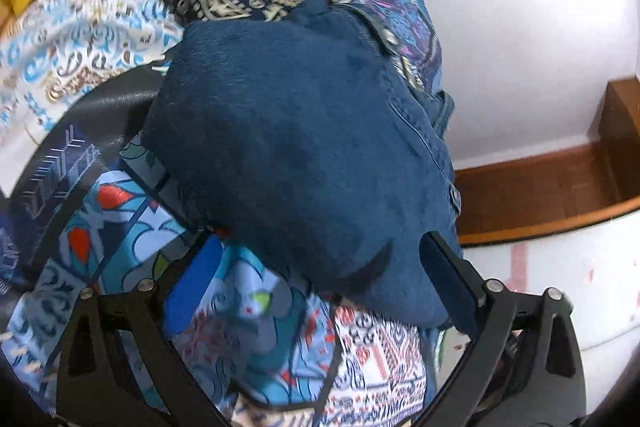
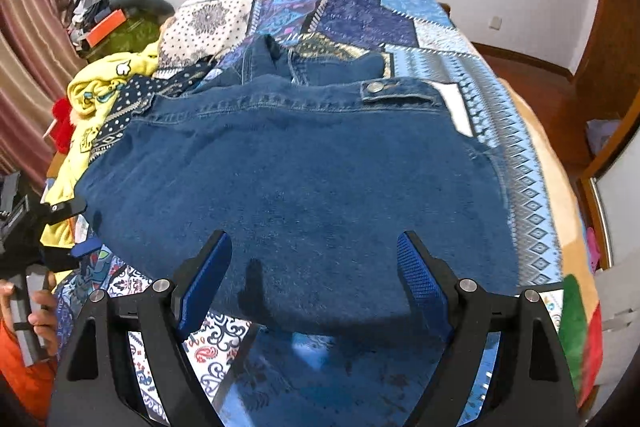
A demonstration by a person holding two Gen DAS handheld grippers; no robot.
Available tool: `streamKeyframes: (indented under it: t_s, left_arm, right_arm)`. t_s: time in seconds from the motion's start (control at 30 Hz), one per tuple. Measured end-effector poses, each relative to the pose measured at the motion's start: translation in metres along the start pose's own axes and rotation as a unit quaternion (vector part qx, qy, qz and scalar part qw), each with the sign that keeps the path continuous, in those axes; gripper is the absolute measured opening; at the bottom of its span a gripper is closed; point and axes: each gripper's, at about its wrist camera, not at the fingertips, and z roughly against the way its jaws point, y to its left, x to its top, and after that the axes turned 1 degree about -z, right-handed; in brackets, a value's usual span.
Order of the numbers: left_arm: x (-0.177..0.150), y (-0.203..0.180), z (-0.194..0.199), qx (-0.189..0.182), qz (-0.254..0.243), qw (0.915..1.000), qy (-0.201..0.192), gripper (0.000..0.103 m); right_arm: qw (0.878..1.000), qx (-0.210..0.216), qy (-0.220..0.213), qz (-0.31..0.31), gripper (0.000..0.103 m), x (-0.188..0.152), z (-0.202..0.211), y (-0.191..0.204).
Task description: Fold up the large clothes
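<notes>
A dark blue denim garment (image 2: 304,179) lies folded and fairly flat on the patterned bedspread (image 2: 360,15). My right gripper (image 2: 316,267) is open, its blue fingers spread just above the garment's near edge, holding nothing. My left gripper (image 1: 320,267) is open at the garment's left side; the denim (image 1: 296,131) bulges between and over its blue fingers (image 1: 448,275), touching them. In the right wrist view the left gripper (image 2: 76,227) shows at the far left edge of the denim, held by a hand.
A yellow garment (image 2: 104,87) and a navy patterned cloth (image 2: 132,103) lie heaped left of the denim. A cluttered green seat (image 2: 120,27) stands by the curtain. Wooden floor (image 2: 548,99) lies right of the bed. A red and green item (image 2: 580,331) is at right.
</notes>
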Motion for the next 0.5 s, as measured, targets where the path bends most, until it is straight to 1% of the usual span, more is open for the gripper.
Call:
streamKeyframes:
  t_s: [0.07,0.1,0.17,0.2,0.27,0.3,0.33,0.37,0.43,0.47,0.5]
  left_arm:
    - [0.006,0.007,-0.008,-0.016,0.021,0.9997,-0.002,0.096]
    - [0.009,0.006,-0.010,-0.023,0.022,0.9994,-0.010,0.096]
    - [0.015,0.003,-0.011,-0.025,0.006,0.9993,-0.028,0.093]
    - [0.018,0.000,-0.013,-0.021,-0.004,0.9992,-0.035,0.088]
    - [0.024,0.000,-0.018,-0.012,-0.011,0.9990,-0.041,0.084]
    - [0.028,-0.001,-0.023,-0.001,-0.013,0.9989,-0.045,0.077]
    - [0.030,0.000,-0.028,0.010,-0.012,0.9989,-0.044,0.067]
    - [0.033,0.000,-0.031,0.021,-0.008,0.9987,-0.047,0.063]
    - [0.037,-0.002,-0.034,0.030,-0.003,0.9979,-0.058,0.058]
    - [0.038,-0.008,-0.035,0.037,-0.006,0.9971,-0.066,0.056]
    - [0.036,-0.014,-0.030,0.047,-0.018,0.9954,-0.081,0.053]
  right_arm:
    - [1.000,0.002,0.008,-0.001,0.082,-0.001,-0.005,0.001]
    - [1.000,0.002,0.012,-0.002,0.082,-0.001,-0.009,0.000]
    - [1.000,0.001,0.022,-0.004,0.082,-0.002,-0.016,-0.002]
    - [1.000,0.000,0.027,-0.004,0.082,-0.003,-0.018,-0.002]
    - [1.000,-0.002,0.031,-0.002,0.082,-0.004,-0.022,-0.003]
    - [0.999,-0.004,0.032,0.000,0.083,-0.004,-0.023,-0.004]
    - [0.999,-0.006,0.032,0.002,0.083,-0.003,-0.023,-0.004]
    - [0.999,-0.006,0.033,0.002,0.083,-0.003,-0.023,-0.004]
    - [0.999,-0.006,0.037,0.001,0.083,-0.001,-0.024,-0.004]
    - [0.999,-0.006,0.039,0.001,0.083,0.000,-0.024,-0.004]
    - [0.999,-0.007,0.042,0.001,0.083,0.000,-0.023,-0.003]
